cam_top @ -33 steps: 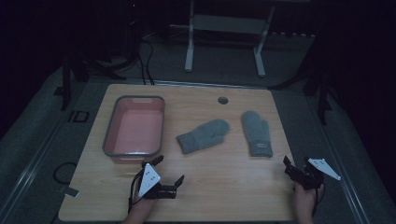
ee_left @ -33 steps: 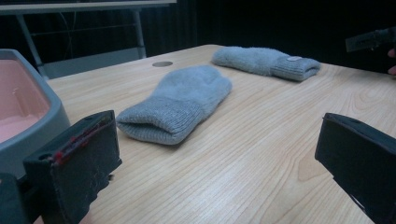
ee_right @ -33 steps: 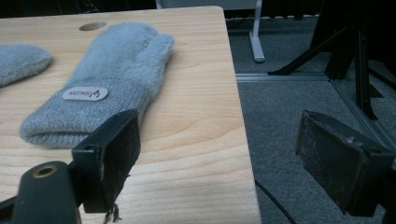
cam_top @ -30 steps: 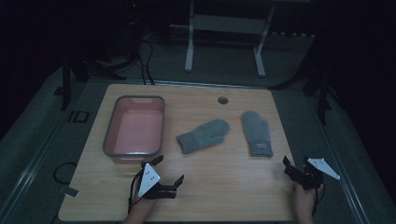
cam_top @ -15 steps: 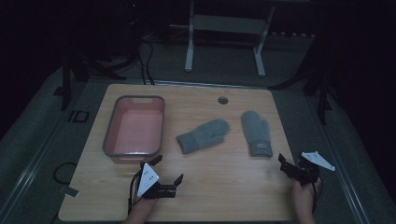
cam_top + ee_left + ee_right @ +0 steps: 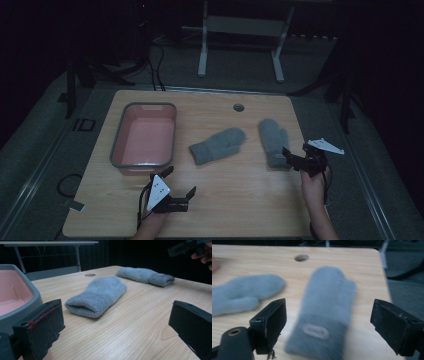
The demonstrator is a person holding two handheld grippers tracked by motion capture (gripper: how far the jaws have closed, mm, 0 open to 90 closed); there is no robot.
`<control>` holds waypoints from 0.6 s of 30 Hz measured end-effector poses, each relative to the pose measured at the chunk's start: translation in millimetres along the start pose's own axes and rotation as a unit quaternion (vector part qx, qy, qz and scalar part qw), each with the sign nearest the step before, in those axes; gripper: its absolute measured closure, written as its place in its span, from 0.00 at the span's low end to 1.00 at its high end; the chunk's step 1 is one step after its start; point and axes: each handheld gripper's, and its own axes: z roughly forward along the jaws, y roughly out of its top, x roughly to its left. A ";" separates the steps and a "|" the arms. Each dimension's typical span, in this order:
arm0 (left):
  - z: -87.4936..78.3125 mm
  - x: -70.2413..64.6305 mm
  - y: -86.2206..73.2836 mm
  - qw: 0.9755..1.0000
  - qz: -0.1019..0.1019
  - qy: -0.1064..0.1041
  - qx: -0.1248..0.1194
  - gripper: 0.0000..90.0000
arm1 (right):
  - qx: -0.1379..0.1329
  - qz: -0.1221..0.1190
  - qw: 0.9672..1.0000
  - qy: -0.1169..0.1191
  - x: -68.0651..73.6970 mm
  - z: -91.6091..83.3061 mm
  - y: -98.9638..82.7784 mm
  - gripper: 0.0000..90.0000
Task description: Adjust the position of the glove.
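Two grey mittens lie on the wooden table (image 6: 240,190). The middle mitten (image 6: 217,145) lies slanted, its cuff toward my left gripper (image 6: 180,181), which rests open near the front edge with nothing between its jaws. In the left gripper view that mitten (image 6: 100,293) lies ahead of my left gripper (image 6: 116,327), apart from it. The right mitten (image 6: 273,140) points away from me, and my right gripper (image 6: 291,159) is open just at its cuff. In the right gripper view this mitten (image 6: 327,312), with an oval label on its cuff, lies between the spread jaws of my right gripper (image 6: 334,322).
A pink tub (image 6: 142,135) with a grey rim stands at the left of the table, close beside the left jaw in the left gripper view, tub (image 6: 15,297). A round cable hole (image 6: 238,107) sits near the far edge. Dark floor, cables and a stand lie beyond.
My right gripper has moved forward and left, from the table's right edge to the cuff of the right mitten. The left gripper and both mittens have stayed put.
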 end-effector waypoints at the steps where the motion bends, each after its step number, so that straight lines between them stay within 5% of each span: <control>1: 0.0 0.1 0.0 1.000 -0.001 0.000 0.000 0.00 | -0.002 -0.001 1.000 0.007 4.0 2.9 3.6 0.15; 7: 0.1 0.2 0.0 1.000 -0.003 -0.002 0.000 0.00 | -0.008 -0.012 1.000 0.022 29.2 21.6 21.8 0.15; 11: 0.1 0.3 0.0 1.000 -0.003 -0.002 0.000 0.00 | -0.024 -0.018 0.997 0.075 50.9 34.7 31.2 0.15; 18: 0.2 0.6 0.0 1.000 -0.005 -0.002 0.001 0.00 | -0.017 -0.042 0.992 0.116 80.2 56.9 35.8 0.15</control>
